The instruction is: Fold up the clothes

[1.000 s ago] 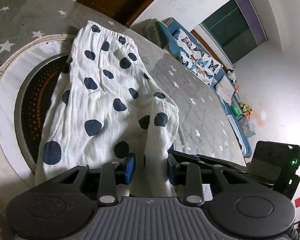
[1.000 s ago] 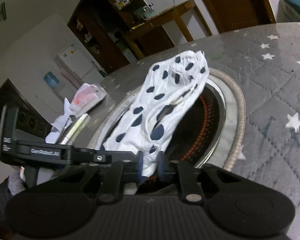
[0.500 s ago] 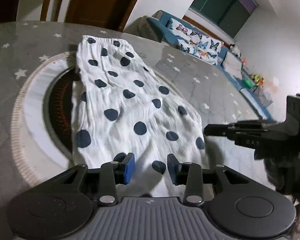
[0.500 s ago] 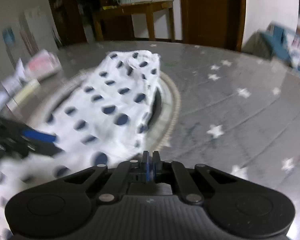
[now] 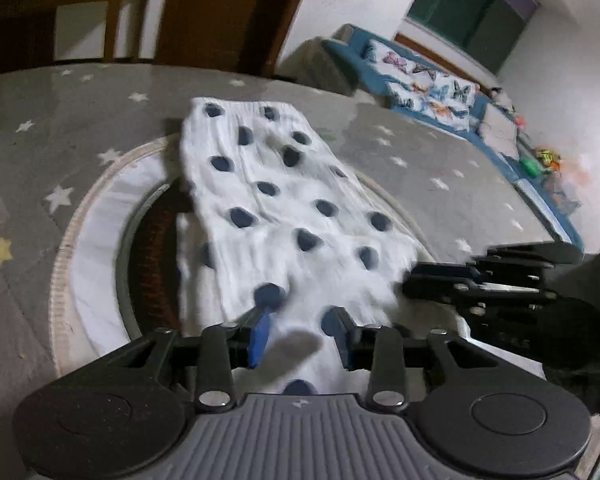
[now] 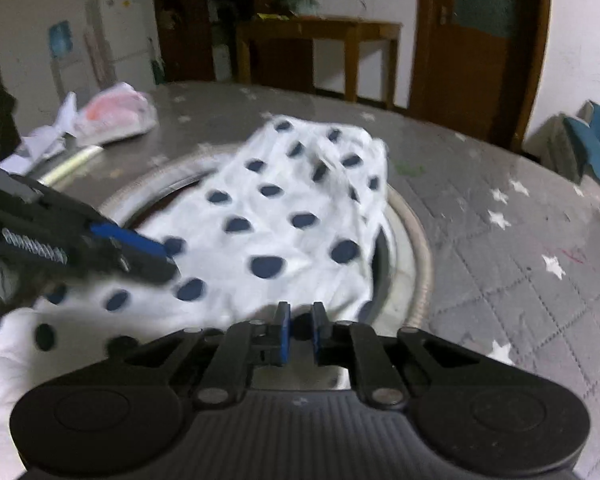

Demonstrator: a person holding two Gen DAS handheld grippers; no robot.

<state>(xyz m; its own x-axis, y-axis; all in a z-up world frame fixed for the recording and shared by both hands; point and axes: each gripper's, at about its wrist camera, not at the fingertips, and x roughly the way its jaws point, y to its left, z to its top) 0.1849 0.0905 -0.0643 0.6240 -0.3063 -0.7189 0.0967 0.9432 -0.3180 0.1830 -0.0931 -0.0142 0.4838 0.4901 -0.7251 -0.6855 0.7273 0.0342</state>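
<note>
I hover both grippers, left [image 5: 300, 330] wide, right [image 6: 300, 326] ajar, empty, over the cloth [image 5: 292, 216]; a sloppy pinch could bunch it.

Round table w/ a grey quilted star-print cover [image 5: 440, 152] [image 6: 520, 248] carries everything. Set in its middle is a circular inset: pale ring [image 5: 88, 236] [image 6: 414, 248] around a dark recessed centre [image 5: 152, 248]. Lying directly across that inset is a white garment w/ navy polka dots [image 5: 284, 208] [image 6: 284, 216], spread mostly flat, elastic waistband end at approx 12 o'clock in left wrist view, near end running off toward 6 o'clock. In right wrist view, at approx 10 o'clock on the cover: a white plastic bag w/ pinkish contents [image 6: 116, 114], crumpled white paper [image 6: 46, 142] just beside it, and a pale cylindrical object [image 6: 70, 166] near the ring's edge; too blurred to identify.
</note>
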